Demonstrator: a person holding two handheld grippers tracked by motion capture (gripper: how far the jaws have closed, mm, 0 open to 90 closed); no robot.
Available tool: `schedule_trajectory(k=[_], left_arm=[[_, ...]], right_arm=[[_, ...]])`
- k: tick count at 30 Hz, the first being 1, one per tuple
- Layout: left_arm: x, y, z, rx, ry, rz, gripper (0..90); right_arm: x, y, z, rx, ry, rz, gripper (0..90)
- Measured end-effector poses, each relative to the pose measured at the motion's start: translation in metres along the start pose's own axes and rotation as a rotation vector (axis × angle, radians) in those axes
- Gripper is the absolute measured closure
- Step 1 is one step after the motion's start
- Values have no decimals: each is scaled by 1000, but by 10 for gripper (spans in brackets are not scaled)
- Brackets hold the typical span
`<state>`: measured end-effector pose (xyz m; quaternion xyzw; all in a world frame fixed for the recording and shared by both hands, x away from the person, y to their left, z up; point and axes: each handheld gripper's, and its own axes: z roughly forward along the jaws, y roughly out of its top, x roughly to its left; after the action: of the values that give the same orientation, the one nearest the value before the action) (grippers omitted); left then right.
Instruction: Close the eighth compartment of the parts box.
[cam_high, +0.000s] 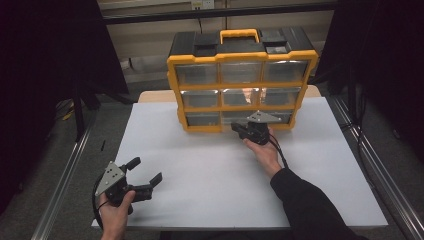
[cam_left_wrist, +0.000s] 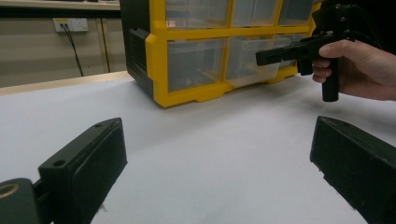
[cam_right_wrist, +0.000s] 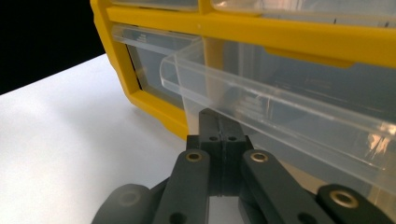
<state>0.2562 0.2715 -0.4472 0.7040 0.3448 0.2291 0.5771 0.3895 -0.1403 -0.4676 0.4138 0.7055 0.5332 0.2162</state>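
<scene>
Right gripper (cam_right_wrist: 219, 135) under crosswise clear drawer (cam_right_wrist: 280, 107)

**Left wide open, right clamped shut**

Left gripper (cam_high: 145, 176) sits low at the near left, held from below by the left hand (cam_high: 116, 212), jaws spread wide and pointing forward and to the right. Right arm, in a dark sleeve (cam_high: 310, 205), stretches forward across the middle, right hand (cam_high: 264, 150) wrapped around the handle. Right gripper (cam_high: 239, 129) points to the left, level, its jaws pressed together with no gap between the pads (cam_right_wrist: 223, 135).
</scene>
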Motion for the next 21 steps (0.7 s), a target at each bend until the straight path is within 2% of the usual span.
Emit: schedule_trajectory(k=[2,3,4,6,11,16,19,20,21], left_arm=[[-1,0,0,2,7,-2,35],[-1,0,1,-8,2,-14,35],[0,0,0,2,-1,0,35],[0,0,0,2,-1,-1,35],[0,0,0,3,-1,0,35],[-1,0,0,4,6,0,35],[0,0,0,2,0,0,35],[-2,0,1,-7,6,-14,35],[0,0,0,3,5,-1,35]], right_arm=[[-2,-1,1,7,-4,-11,900],[-1,-1,1,-1,-2,8,900],[-2,-1,1,-3,-5,4,900],[-3,-1,2,4,-7,-15,900],[-3,1,3,-5,-13,-1,900],[-4,1,4,0,-15,-20,900],[-4,1,6,-7,-12,-11,900],[-4,1,7,-5,-15,-11,900],[-4,1,7,-3,-15,-14,900]])
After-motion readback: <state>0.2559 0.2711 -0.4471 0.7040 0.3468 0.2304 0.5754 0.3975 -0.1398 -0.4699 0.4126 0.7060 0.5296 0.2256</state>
